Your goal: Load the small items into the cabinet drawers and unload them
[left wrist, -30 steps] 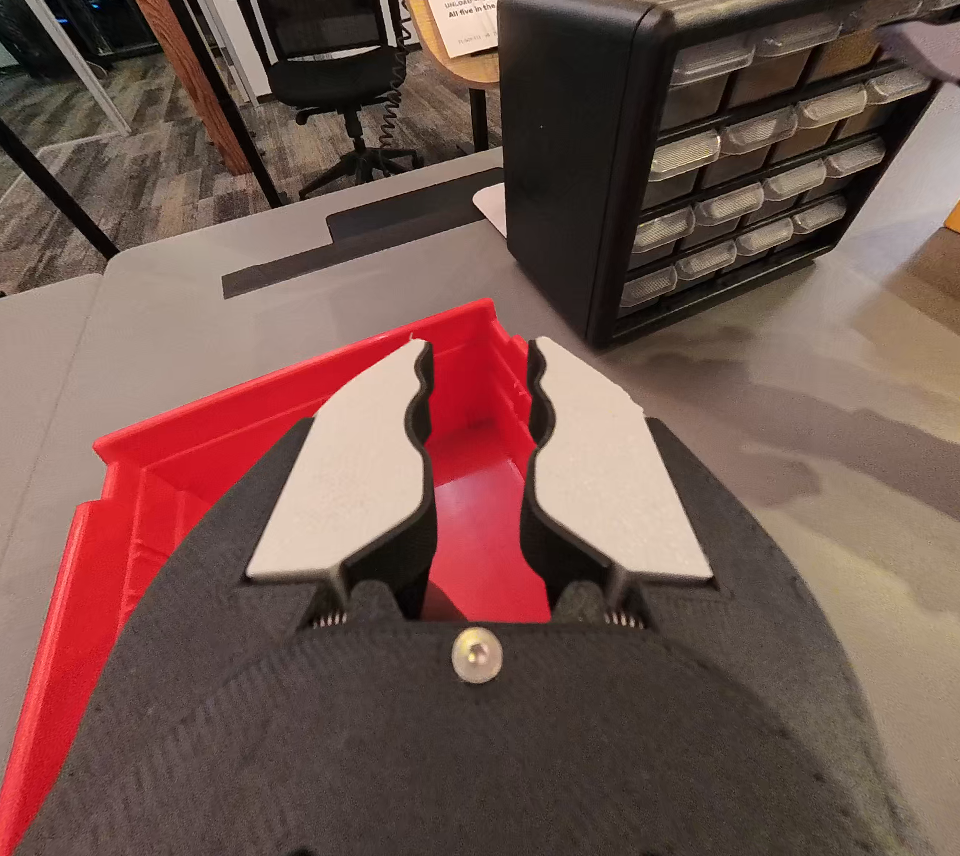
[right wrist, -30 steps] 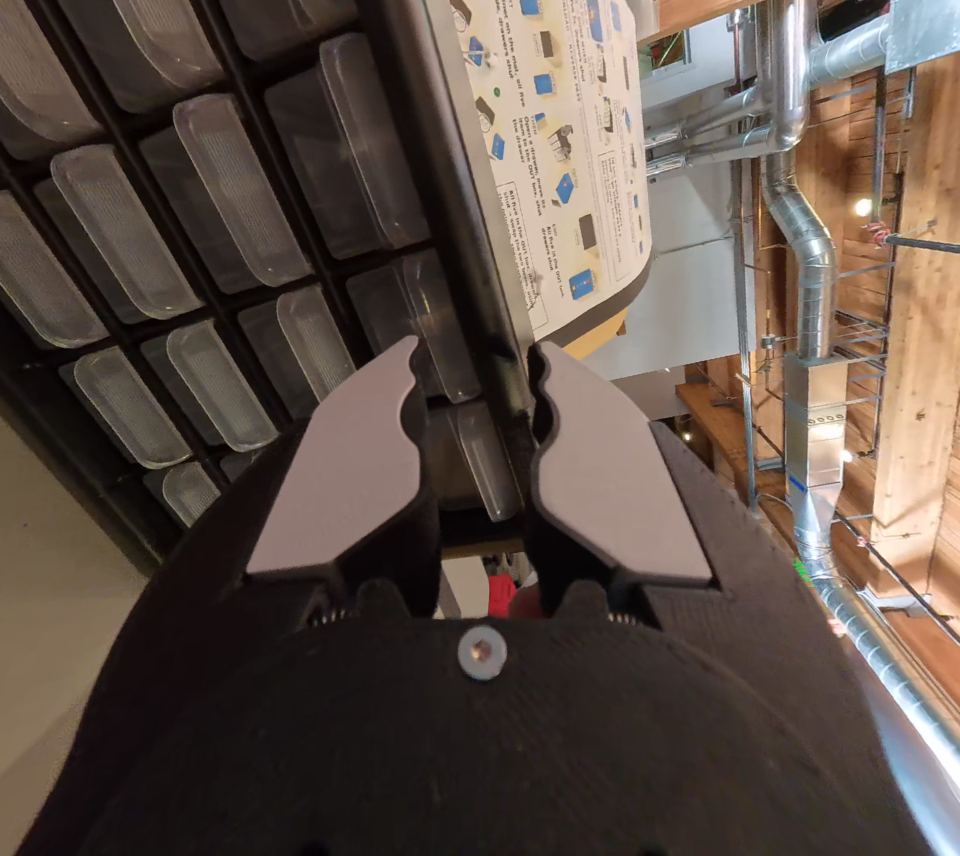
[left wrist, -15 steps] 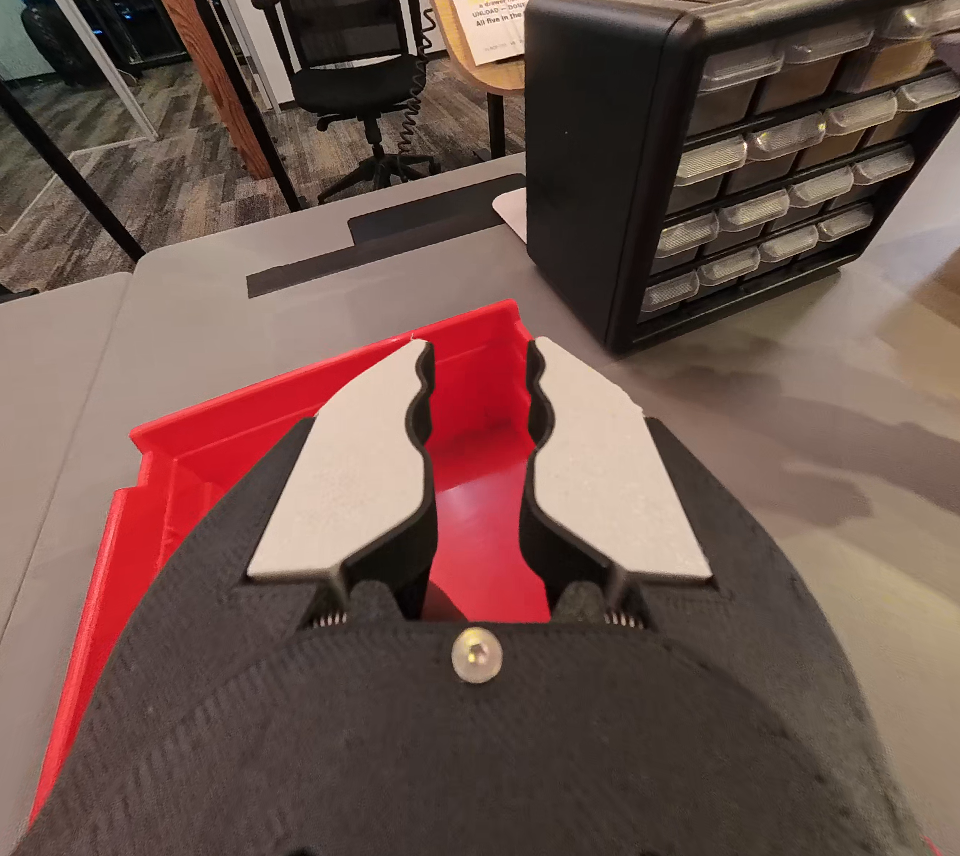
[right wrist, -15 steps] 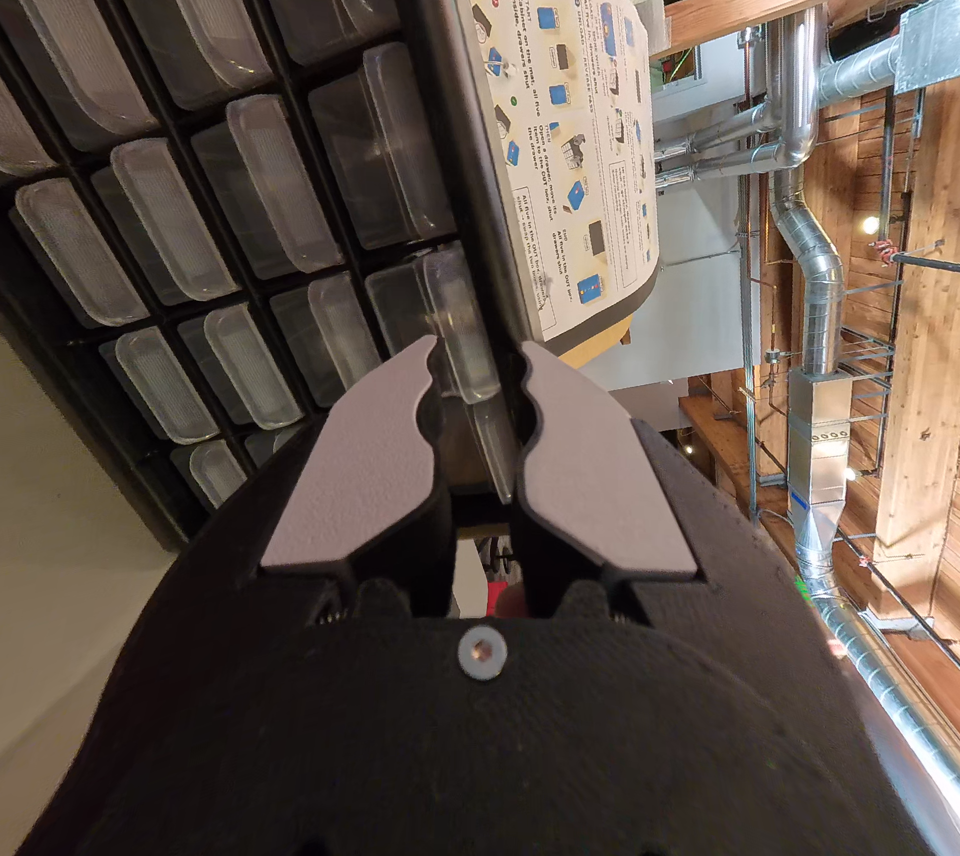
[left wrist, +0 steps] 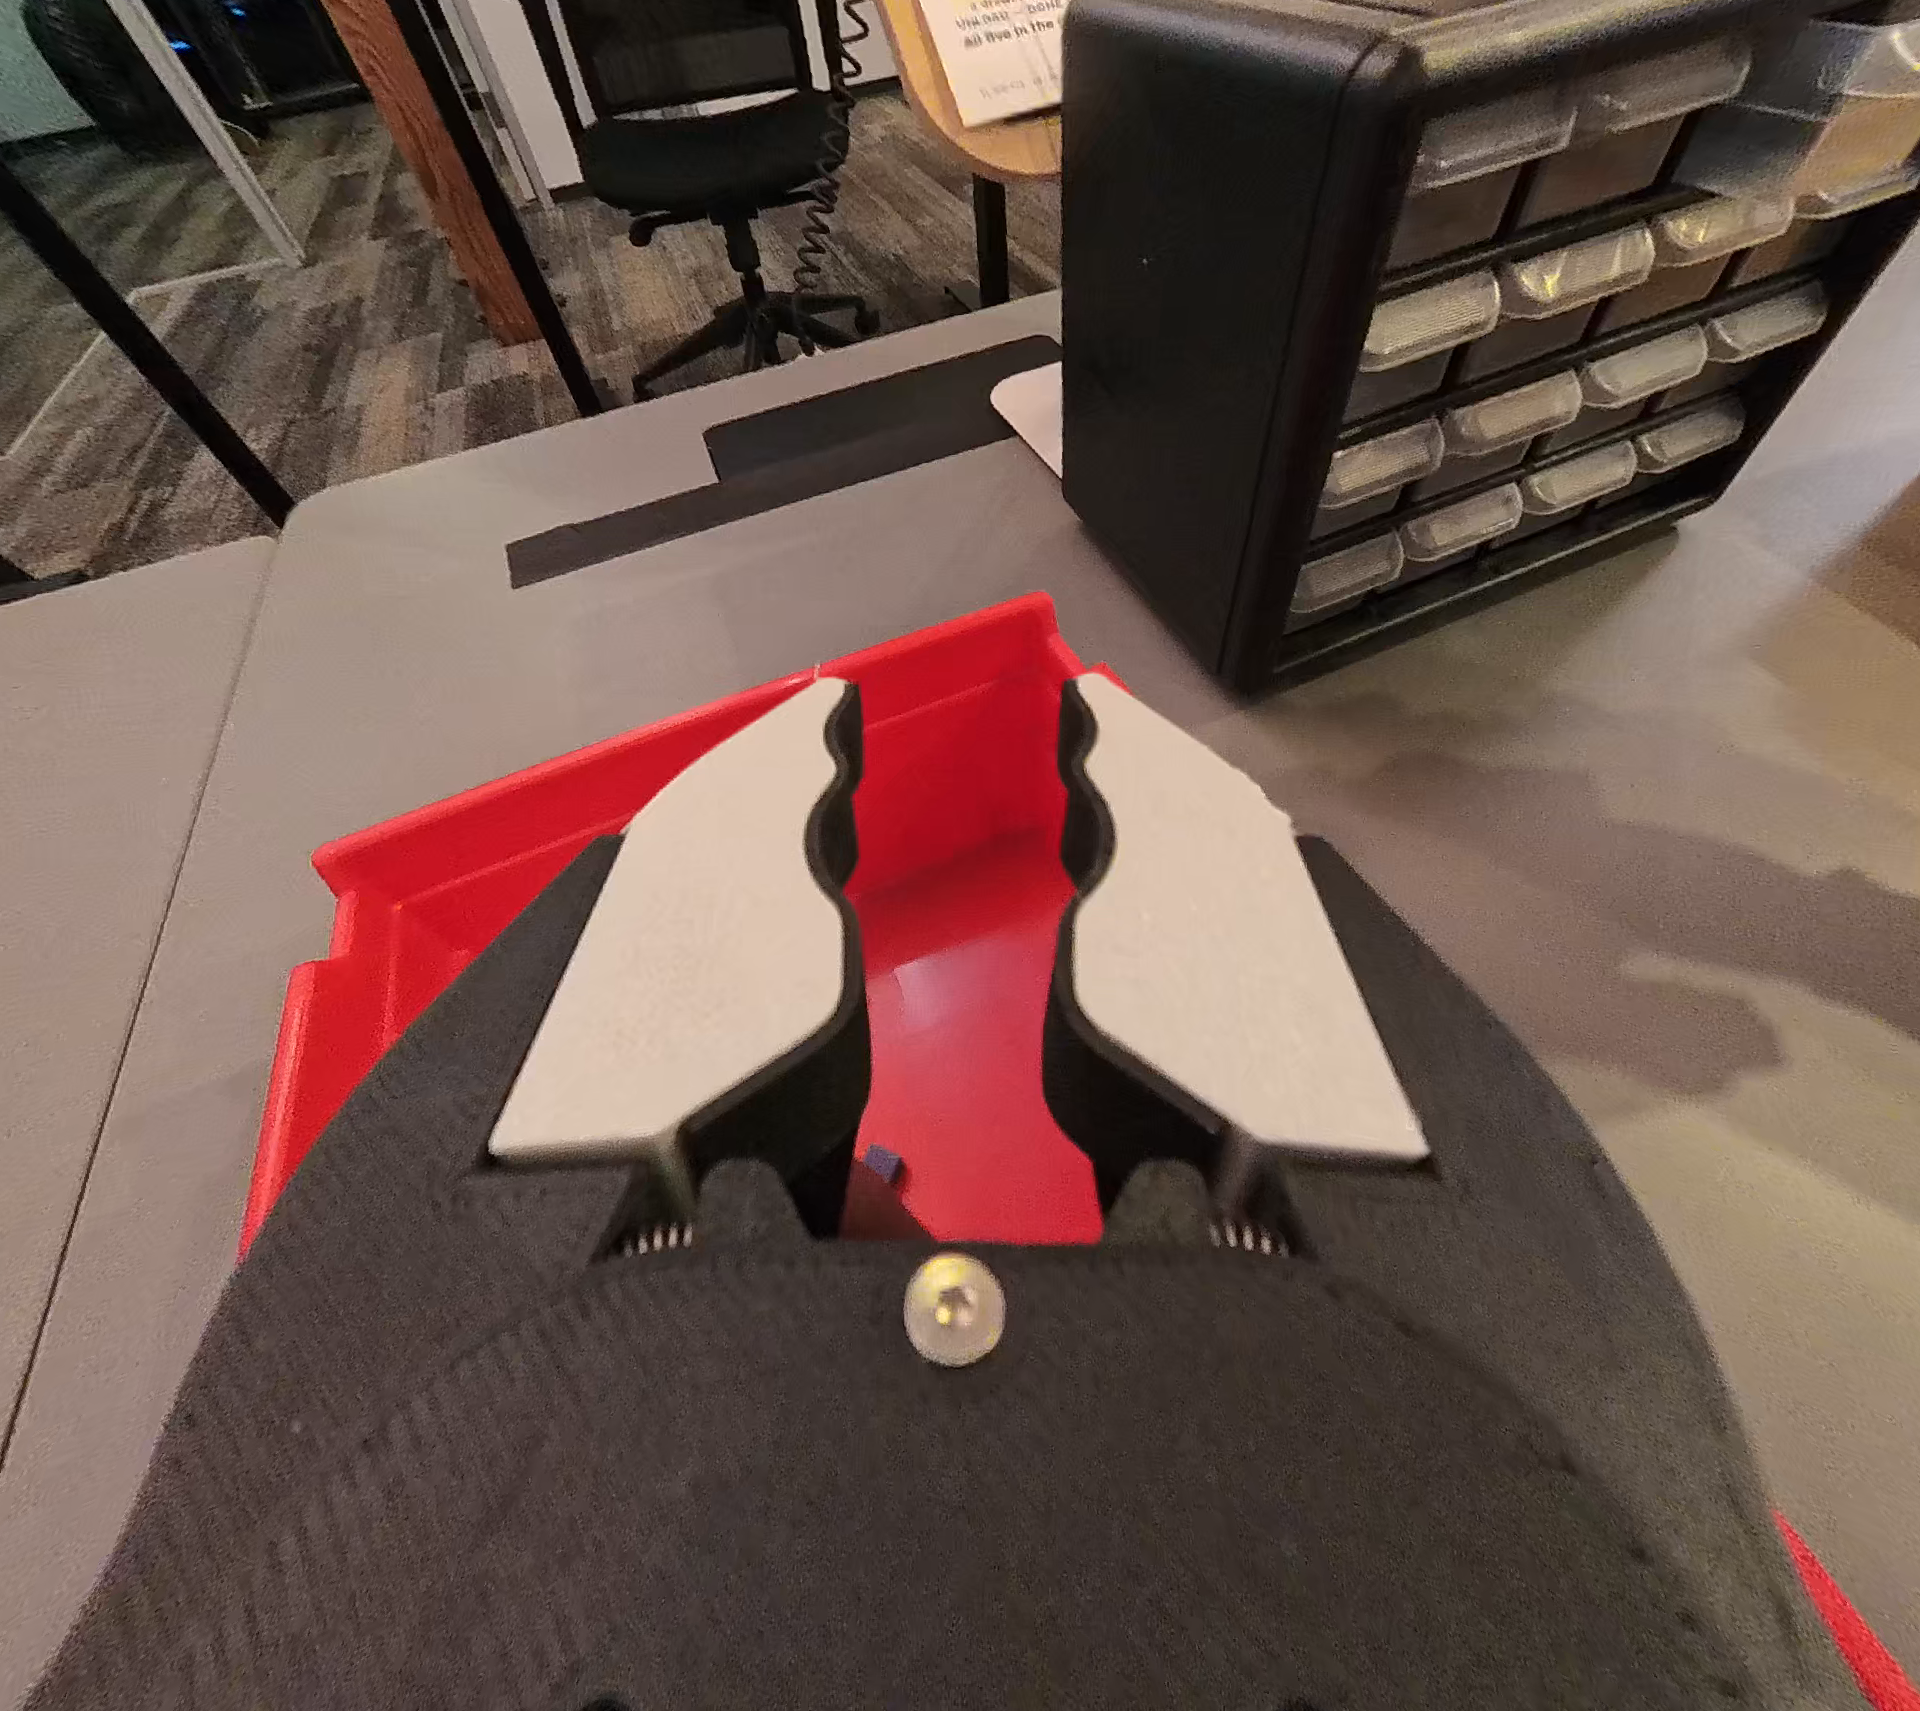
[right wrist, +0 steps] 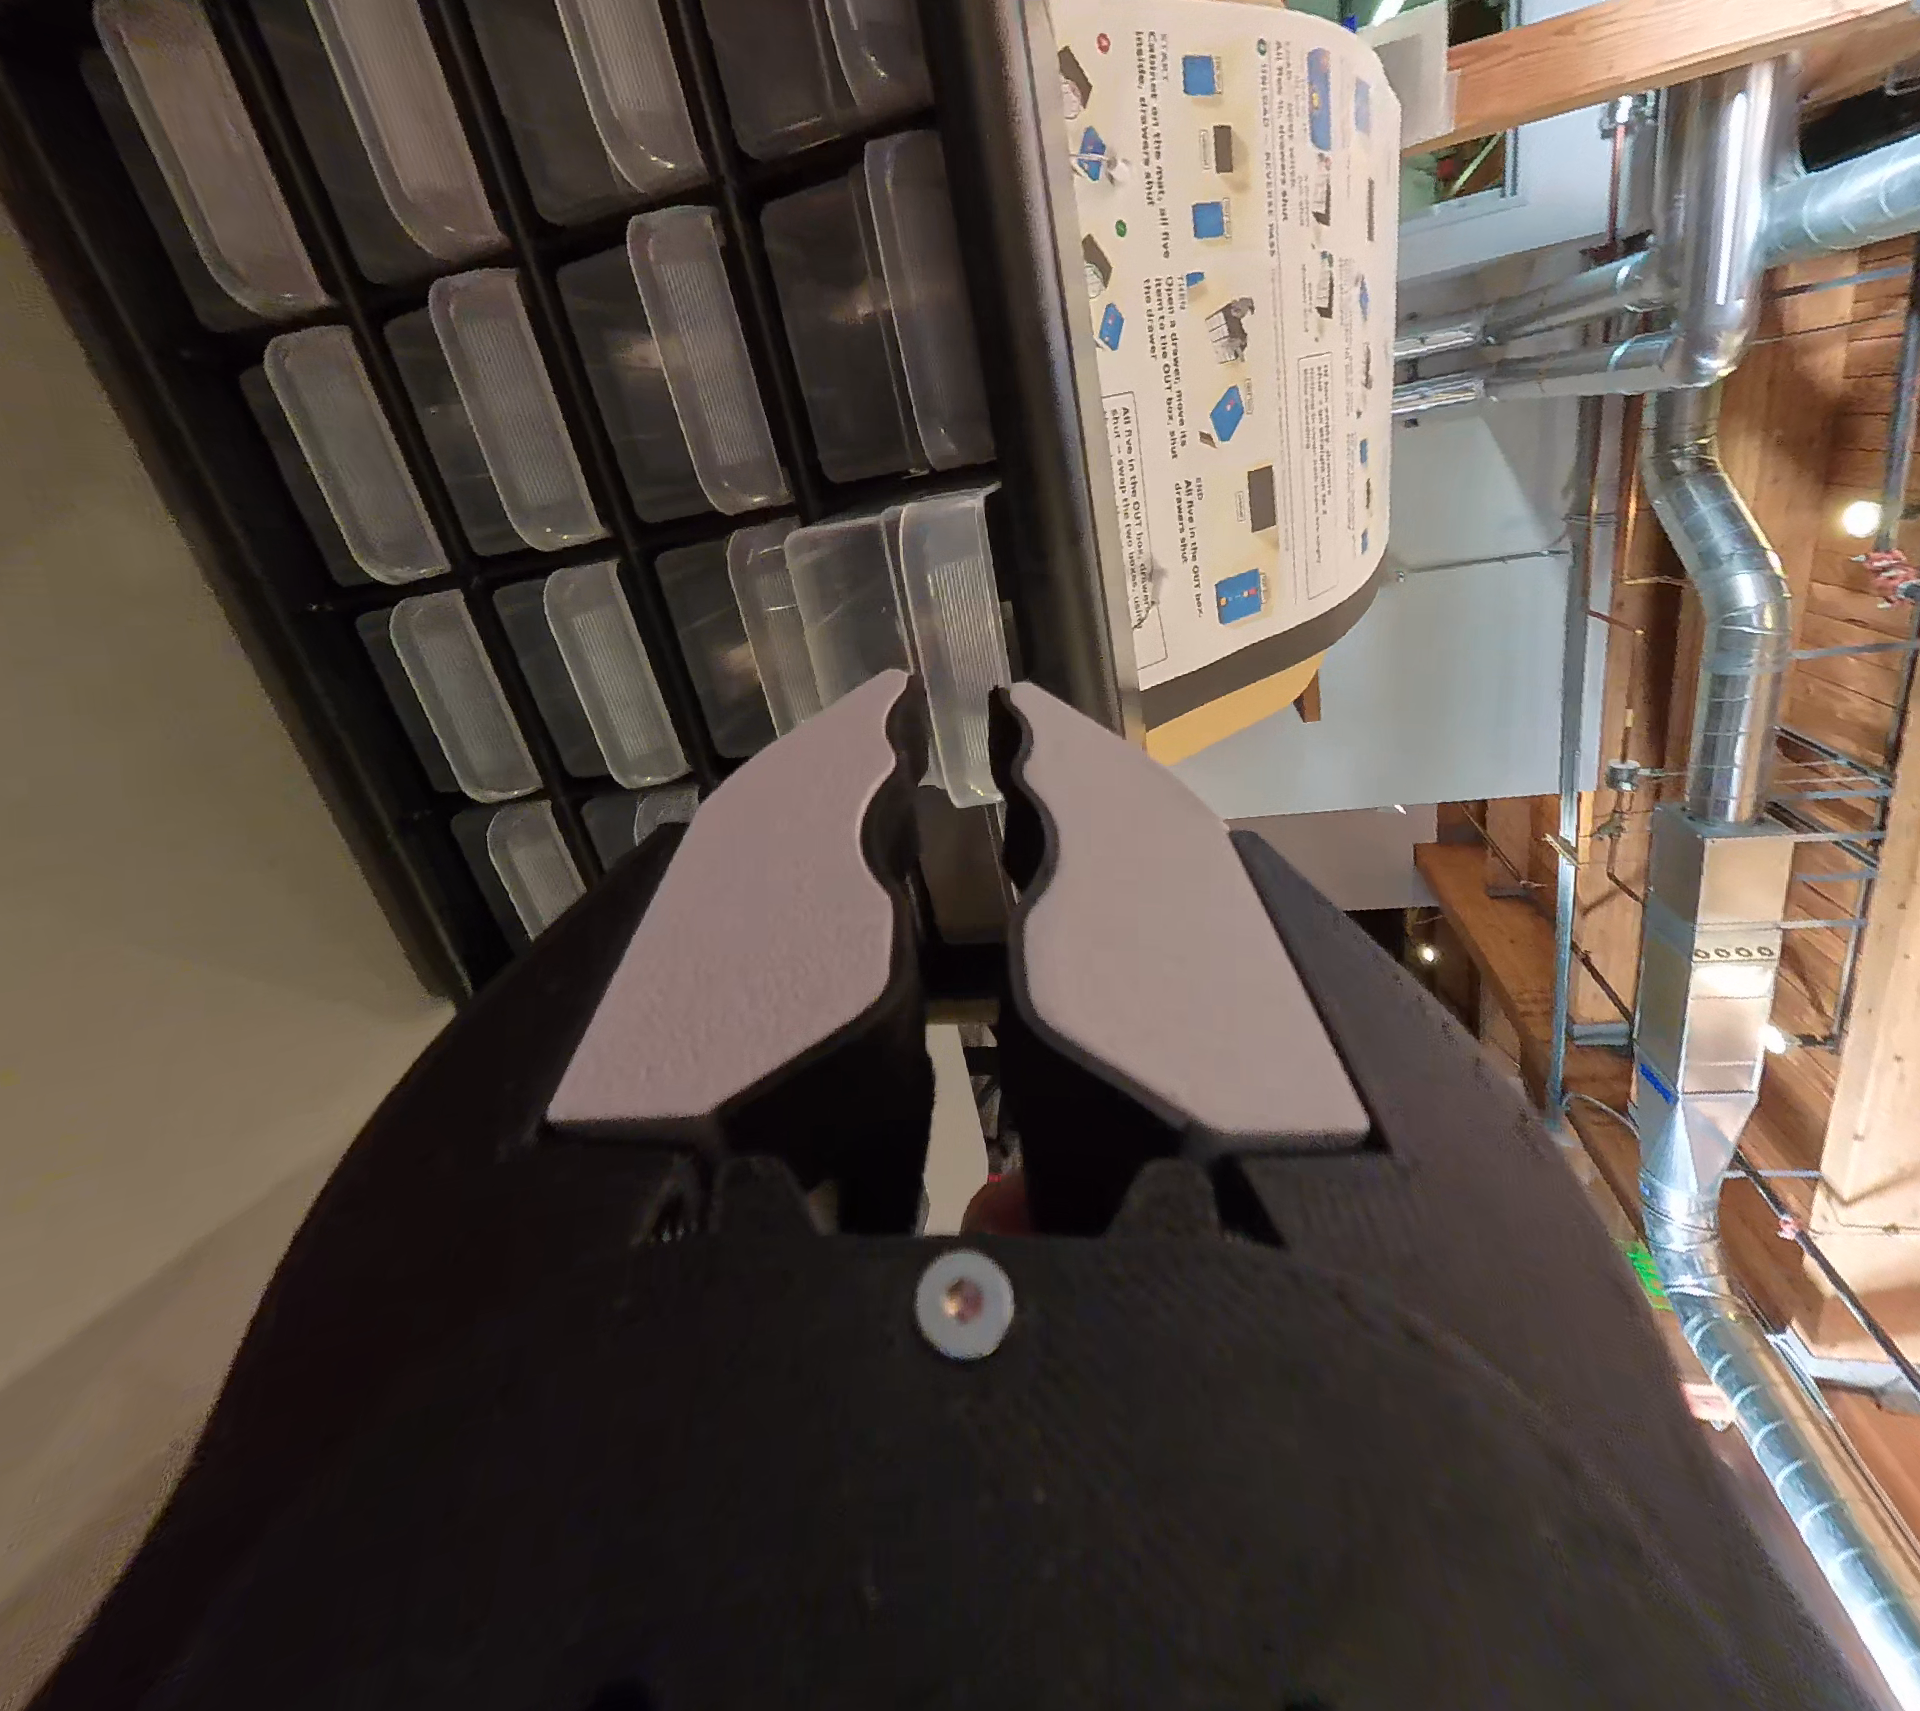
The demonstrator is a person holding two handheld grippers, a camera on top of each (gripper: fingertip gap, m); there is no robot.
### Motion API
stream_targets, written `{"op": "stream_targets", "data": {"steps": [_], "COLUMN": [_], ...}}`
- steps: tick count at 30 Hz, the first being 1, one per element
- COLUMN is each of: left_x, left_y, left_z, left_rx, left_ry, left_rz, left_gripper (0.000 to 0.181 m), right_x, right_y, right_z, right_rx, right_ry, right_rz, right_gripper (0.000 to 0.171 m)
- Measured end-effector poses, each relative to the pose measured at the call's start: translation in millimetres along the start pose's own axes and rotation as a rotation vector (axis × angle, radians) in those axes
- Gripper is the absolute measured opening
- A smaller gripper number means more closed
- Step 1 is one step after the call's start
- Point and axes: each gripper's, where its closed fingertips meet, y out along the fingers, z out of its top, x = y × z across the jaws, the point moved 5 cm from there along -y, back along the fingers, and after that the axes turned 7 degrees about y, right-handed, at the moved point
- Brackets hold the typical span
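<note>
Your left gripper (left wrist: 961, 726) hangs over the red bin (left wrist: 966, 726) on the grey tabletop (left wrist: 1558, 830), its fingers apart and holding nothing. A tiny blue item (left wrist: 883, 1165) lies in the bin. Your right gripper (right wrist: 954, 705) pinches the clear handle of a top-row drawer (right wrist: 951, 622), pulled partway out of the black cabinet (left wrist: 1195, 290) further back

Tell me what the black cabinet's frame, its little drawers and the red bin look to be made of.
Black cabinet frame: apparently moulded plastic, smooth semi-gloss with rounded corners and soft highlights.
Small clear drawer pinched in the right gripper: translucent plastic; the ribbed front looks frosted, the walls see-through.
Red bin under the left gripper: glossy plastic, probably, with a reflective floor.
</note>
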Motion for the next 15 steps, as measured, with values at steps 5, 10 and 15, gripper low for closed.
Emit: {"op": "stream_targets", "data": {"steps": [5,10,15], "left_x": [-18,-31,-31], "left_y": [-12,-27,-25], "left_z": [2,-13,-40], "left_rx": [-0.07,-0.237,-0.388], "left_ry": [0.041,0.126,0.139], "left_rz": [-0.013,-0.095,-0.142], "left_gripper": [0.037,0.022,0.021], "right_x": [4,7,9], "right_y": [-5,-13,-20], "right_z": [-2,-1,0], "right_rx": [-0.024,-0.03,-0.039], "right_ry": [-0.015,-0.033,-0.035], "right_rz": [0.091,0.192,0.267], "right_gripper": [0.01,0.01,0.008]}}
